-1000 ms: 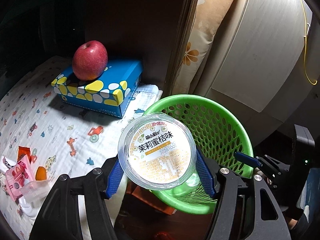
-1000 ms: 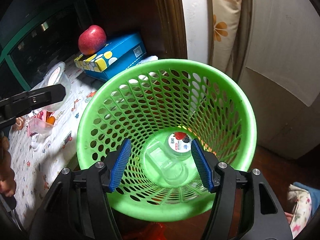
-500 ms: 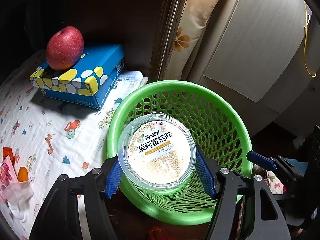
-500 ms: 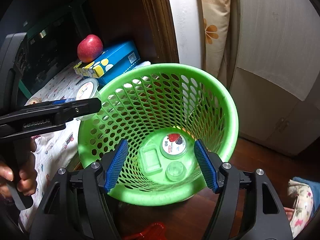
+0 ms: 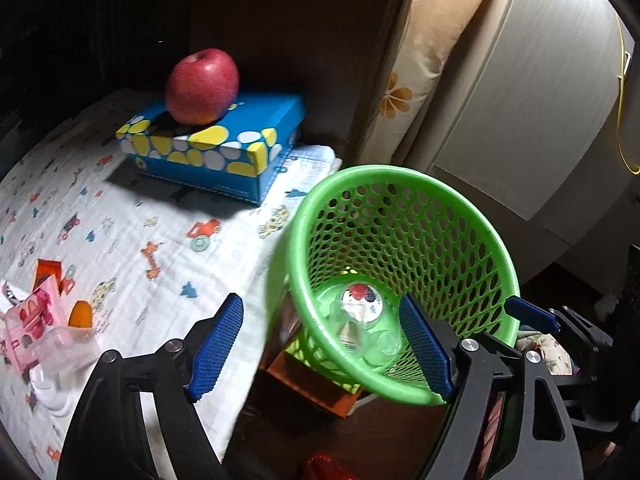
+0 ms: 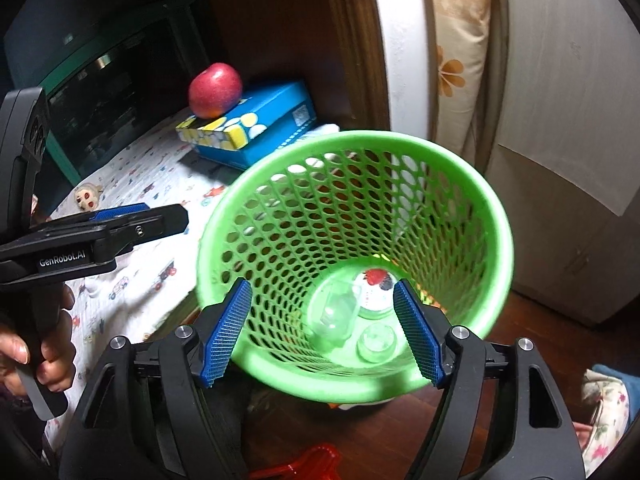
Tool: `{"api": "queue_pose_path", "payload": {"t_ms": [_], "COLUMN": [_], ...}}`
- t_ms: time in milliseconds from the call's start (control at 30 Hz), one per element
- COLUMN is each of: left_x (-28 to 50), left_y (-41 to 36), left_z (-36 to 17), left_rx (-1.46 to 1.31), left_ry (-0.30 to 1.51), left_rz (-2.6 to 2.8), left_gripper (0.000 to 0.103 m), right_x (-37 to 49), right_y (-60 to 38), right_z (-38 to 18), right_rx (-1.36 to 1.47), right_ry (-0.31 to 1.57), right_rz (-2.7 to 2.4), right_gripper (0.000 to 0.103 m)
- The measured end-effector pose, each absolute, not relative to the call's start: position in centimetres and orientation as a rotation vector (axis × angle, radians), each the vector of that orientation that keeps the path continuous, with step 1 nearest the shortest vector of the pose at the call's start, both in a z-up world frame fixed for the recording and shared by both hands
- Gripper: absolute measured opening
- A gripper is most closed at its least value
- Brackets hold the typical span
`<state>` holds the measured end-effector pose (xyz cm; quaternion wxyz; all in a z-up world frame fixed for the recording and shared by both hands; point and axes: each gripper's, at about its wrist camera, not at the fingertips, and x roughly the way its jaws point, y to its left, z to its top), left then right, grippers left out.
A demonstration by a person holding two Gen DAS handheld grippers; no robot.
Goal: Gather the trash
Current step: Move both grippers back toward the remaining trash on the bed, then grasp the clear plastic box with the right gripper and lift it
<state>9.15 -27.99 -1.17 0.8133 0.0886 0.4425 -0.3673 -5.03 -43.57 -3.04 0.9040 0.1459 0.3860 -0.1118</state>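
One more tub dropped into the green basket (image 5: 404,184) as my left claw (image 5: 320,348) just sprang apart, empty; right claw (image 6: 322,330) just widened too, also empty.

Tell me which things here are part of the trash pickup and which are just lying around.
Job:
green basket
clear cups in it
pink wrappers
clear tub

Lying about:
apple
blue box
printed cloth
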Motion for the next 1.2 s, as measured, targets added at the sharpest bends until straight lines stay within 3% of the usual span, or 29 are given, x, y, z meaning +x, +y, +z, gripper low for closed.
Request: {"api": "queue_pose_path", "payload": {"t_ms": [833, 1200], "left_x": [13.2, 12.8], "left_y": [-2.4, 3.6], "left_z": [-1.9, -3.6], "left_rx": [-0.047, -0.111], "left_ry": [0.94, 0.974], "left_rz": [-0.28, -0.187], "left_gripper": [0.078, 0.078], "right_x": [5.8, 11.7], "right_y": [-26.8, -20.0], "right_z": [-3.7, -6.0], "right_rx": [0.138, 0.117], "right_ry": [0.86, 0.911], "right_rz": [0.137, 0.239], "right_gripper": [0.076, 0.076]}}
